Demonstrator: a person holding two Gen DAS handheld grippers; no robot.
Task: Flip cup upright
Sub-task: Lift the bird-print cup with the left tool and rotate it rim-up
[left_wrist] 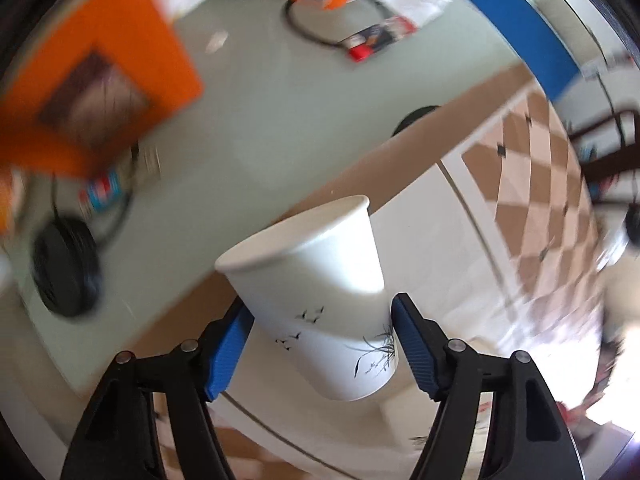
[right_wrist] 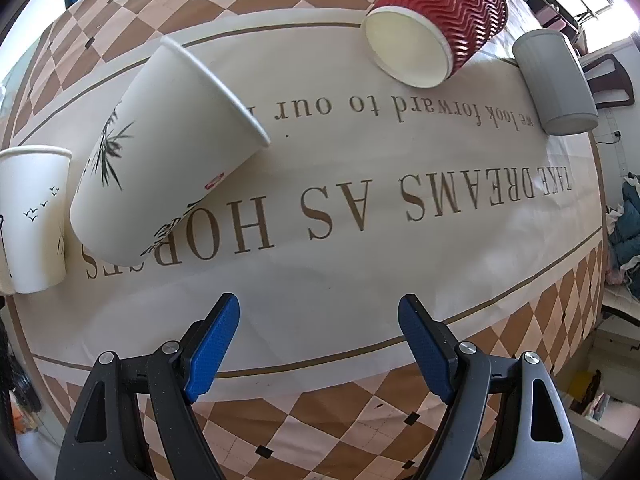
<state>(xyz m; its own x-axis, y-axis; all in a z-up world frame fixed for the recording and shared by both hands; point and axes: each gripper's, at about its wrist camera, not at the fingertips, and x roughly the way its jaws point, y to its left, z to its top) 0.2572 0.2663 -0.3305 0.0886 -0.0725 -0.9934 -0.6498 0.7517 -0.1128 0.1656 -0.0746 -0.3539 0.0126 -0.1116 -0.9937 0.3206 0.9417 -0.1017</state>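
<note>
While the white paper cup with bird print (left_wrist: 320, 300) sits clamped between the blue pads (left_wrist: 228, 354) of the left hand-held gripper (left_wrist: 322, 338), it is tilted, its open rim leaning up and to the left of the jaws and its base low between them. Beneath it lies the cream tablecloth (left_wrist: 432, 248) with a brown checked border, and beyond that a pale green floor with an orange box (left_wrist: 96, 76) up and to the left; much of this background is blurred.

The right hand-held gripper (right_wrist: 320, 344) stands open with nothing between its pads, hovering over the desk (right_wrist: 360, 280). Ahead and to its left a larger white cup with bamboo print (right_wrist: 160, 160) lies on its side, mouth pointing away to the right. Further left, at the frame edge, an upright white cup with small birds (right_wrist: 34, 216) stands just beside it. Far ahead and to the right a red ripple cup (right_wrist: 440, 20) lies tipped with its cream interior facing the gripper, and a grey cup (right_wrist: 556, 80) stands mouth-down beside it.
</note>
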